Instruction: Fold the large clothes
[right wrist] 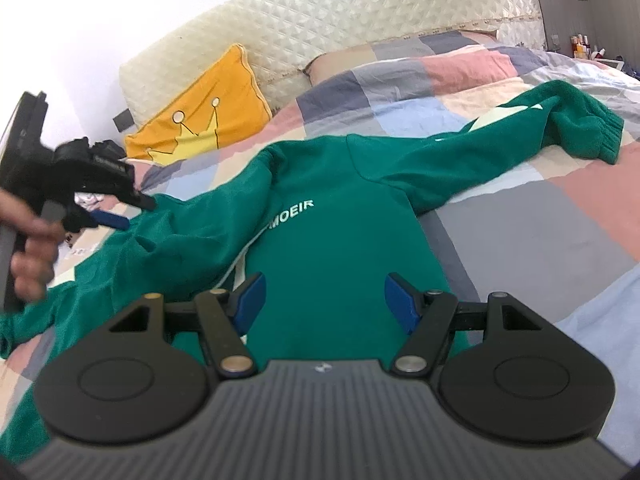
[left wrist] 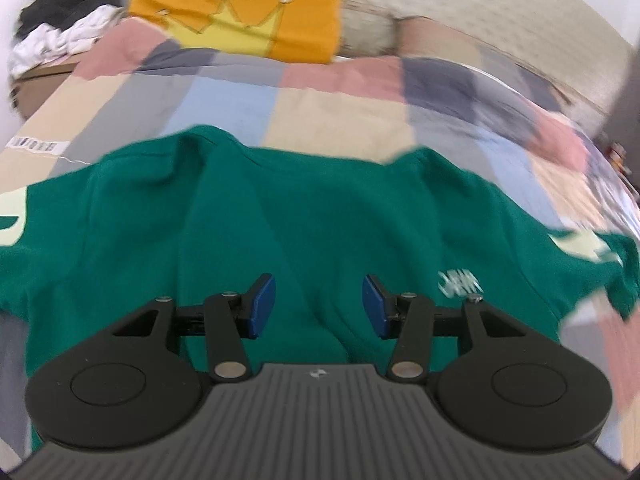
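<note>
patchwork quilt (right wrist: 520,220), orange crown pillow (left wrist: 256,12), quilted headboard (right wrist: 360,12)

Green sweatshirt (right wrist: 340,248); patchwork bed (right wrist: 540,232)

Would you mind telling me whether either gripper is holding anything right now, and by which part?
Nothing is held. The left gripper and the right gripper both have their jaws open above the green sweatshirt, with no cloth between them.

Bright daylight; left view motion-blurred; fisheye edges curved
</note>
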`<move>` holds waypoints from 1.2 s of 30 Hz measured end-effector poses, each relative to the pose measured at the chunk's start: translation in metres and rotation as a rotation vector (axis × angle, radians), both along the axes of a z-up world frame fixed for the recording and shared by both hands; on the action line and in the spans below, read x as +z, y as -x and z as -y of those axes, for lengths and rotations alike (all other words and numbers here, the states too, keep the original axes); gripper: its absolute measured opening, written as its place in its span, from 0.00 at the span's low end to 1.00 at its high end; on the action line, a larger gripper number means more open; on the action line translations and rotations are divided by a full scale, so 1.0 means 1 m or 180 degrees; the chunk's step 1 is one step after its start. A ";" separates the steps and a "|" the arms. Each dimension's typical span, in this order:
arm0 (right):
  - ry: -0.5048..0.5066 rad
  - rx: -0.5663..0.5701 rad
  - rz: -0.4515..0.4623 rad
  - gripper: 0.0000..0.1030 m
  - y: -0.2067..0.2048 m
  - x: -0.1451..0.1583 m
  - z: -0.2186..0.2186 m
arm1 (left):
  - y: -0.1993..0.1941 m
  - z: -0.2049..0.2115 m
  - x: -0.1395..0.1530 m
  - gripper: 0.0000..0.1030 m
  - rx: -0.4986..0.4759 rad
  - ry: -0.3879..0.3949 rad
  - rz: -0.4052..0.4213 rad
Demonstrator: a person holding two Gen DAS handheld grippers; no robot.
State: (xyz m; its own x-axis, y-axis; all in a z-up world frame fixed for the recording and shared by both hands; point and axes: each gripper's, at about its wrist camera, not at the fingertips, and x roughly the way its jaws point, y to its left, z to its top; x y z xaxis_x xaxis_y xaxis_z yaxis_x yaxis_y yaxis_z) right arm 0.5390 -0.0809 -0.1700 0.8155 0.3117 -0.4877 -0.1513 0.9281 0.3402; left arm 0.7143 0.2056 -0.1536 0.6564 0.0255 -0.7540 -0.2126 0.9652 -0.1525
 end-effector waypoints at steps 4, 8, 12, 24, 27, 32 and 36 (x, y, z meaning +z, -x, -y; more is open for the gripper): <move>-0.0008 -0.0020 0.0054 0.66 0.005 0.006 0.005 | 0.022 0.029 -0.018 0.53 -0.0149 -0.0123 -0.0085; -0.0036 -0.0054 0.0089 0.66 0.007 0.009 0.012 | 0.026 0.036 -0.053 0.52 -0.0011 -0.0206 -0.0355; -0.0065 -0.0058 0.0081 0.66 0.006 0.007 0.016 | 0.027 0.033 -0.078 0.52 0.0096 -0.0222 -0.0400; -0.0042 0.0043 0.0109 0.66 0.005 0.006 0.013 | 0.044 0.030 -0.027 0.52 0.0167 0.0008 -0.0267; -0.0001 0.0067 0.0131 0.66 0.009 0.008 0.012 | 0.064 0.042 -0.001 0.52 0.0052 -0.0073 -0.0103; 0.0062 0.0048 0.0236 0.66 0.019 0.016 0.015 | 0.114 0.070 0.030 0.52 -0.0235 -0.0472 0.0250; 0.0163 0.0033 0.0306 0.67 0.028 0.020 0.018 | 0.151 0.082 0.041 0.52 -0.0301 -0.0588 0.0435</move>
State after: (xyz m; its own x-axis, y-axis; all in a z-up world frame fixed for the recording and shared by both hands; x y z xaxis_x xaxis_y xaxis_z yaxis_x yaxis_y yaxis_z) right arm 0.5107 -0.0985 -0.1496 0.8562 0.2970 -0.4228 -0.1907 0.9421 0.2757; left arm 0.5632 0.1233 -0.1124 0.7579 0.0882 -0.6463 -0.1095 0.9940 0.0073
